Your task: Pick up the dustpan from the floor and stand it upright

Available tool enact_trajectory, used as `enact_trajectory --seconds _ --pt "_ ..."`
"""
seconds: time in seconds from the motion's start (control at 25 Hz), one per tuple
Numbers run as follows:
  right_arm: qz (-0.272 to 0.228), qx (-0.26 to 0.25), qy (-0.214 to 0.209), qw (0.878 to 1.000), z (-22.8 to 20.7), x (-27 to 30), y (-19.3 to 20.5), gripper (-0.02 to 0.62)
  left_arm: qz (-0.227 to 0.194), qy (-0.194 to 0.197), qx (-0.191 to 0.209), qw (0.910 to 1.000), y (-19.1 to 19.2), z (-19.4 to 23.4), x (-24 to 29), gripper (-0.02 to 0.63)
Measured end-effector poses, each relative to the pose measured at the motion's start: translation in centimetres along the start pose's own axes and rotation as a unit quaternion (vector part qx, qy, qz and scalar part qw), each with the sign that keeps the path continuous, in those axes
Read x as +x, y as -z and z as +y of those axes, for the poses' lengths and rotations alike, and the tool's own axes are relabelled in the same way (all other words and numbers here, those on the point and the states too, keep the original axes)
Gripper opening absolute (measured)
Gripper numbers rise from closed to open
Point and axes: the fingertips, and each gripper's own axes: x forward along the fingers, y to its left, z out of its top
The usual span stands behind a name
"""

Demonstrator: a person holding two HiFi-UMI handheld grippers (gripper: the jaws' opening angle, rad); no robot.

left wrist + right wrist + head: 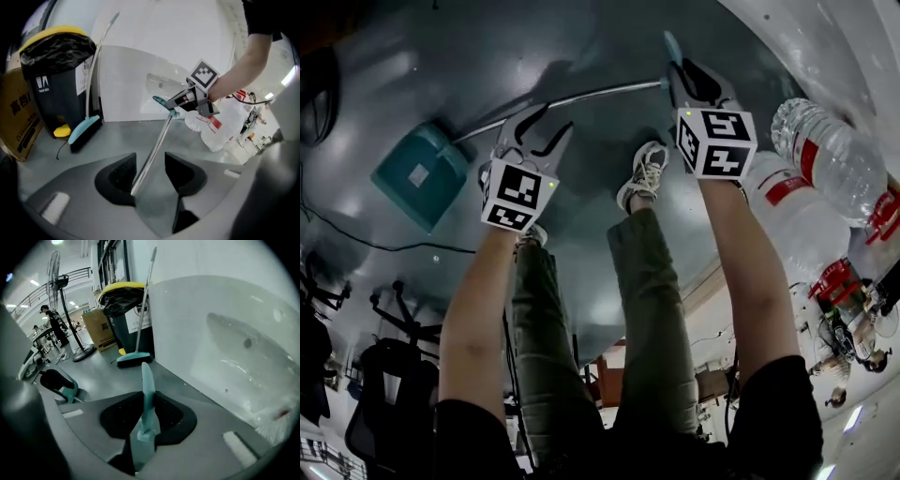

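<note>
holding the dustpan (420, 173) by its long handle, both grippers on it. the teal pan sits low at 9 o'clock from the left gripper (539, 127) in the head view; can't tell if it's clear of the floor (581, 42) yet. the metal pole (581, 97) runs from the pan toward 2 o'clock up to the right gripper (698, 82).

right jaws: pinching the teal handle grip (147, 399), pads tight on both sides, tip sticking out toward 12 o'clock. left jaws: spread, pole lying between them and resting against one jaw, the other pad apart from it, so this side only cradles.

step in hand, as i judge it: tip the handle up until the pan stands on its base. doing it well:
- the right grip probably carries the load, so keep it firm; the teal grip is slim and could twist.
- use the left jaws as a guide or close them on the pole before swinging, or the pan may roll.
- raise the handle end over the pan, not sideways.
- water bottles (825, 155) sit at 3 o'clock and a broom (133, 359) and bin (123, 301) at 12 o'clock; keep the pole off them.
</note>
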Motion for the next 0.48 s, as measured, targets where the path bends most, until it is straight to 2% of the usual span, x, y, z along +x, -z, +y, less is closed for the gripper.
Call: enact_trajectory --seconds 0.28,0.48 --pt "-0.027 -0.082 0.009 0.996 5.0 -4.7 -8.7 0.072 -0.043 -0.025 -0.002 0.9987 -5.1 2.2 -8.2 0.206" --pt "-0.029 -0.128 0.022 0.991 6.7 -7.1 -13.9 0.072 -0.070 -0.042 -0.012 0.9966 -7.6 3.4 -13.7 0.206"
